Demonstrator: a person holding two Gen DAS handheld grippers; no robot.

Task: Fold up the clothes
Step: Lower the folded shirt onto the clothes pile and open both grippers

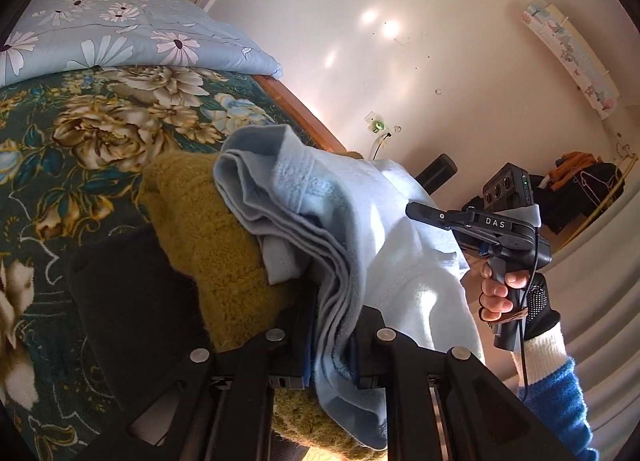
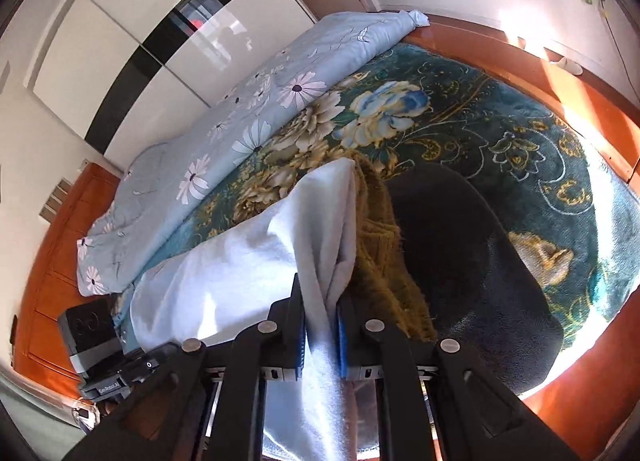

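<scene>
A light blue fleece garment (image 1: 340, 229) is held up over the bed between both grippers. My left gripper (image 1: 334, 341) is shut on a bunched edge of it. My right gripper (image 2: 322, 313) is shut on another edge of the same garment (image 2: 248, 261), which hangs down between its jaws. The right gripper also shows in the left wrist view (image 1: 472, 221), at the garment's far side. Below the garment lie a mustard knit sweater (image 1: 208, 237) and a black garment (image 1: 132, 301) on the bed; both show in the right wrist view, the sweater (image 2: 380, 245) and the black garment (image 2: 460, 253).
The bed has a dark green floral blanket (image 2: 500, 129) and a folded pale blue floral quilt (image 2: 224, 133) along its far side. A wooden bed frame (image 2: 580, 93) borders it. A wardrobe (image 2: 132, 41) and a white wall (image 1: 400, 41) stand beyond.
</scene>
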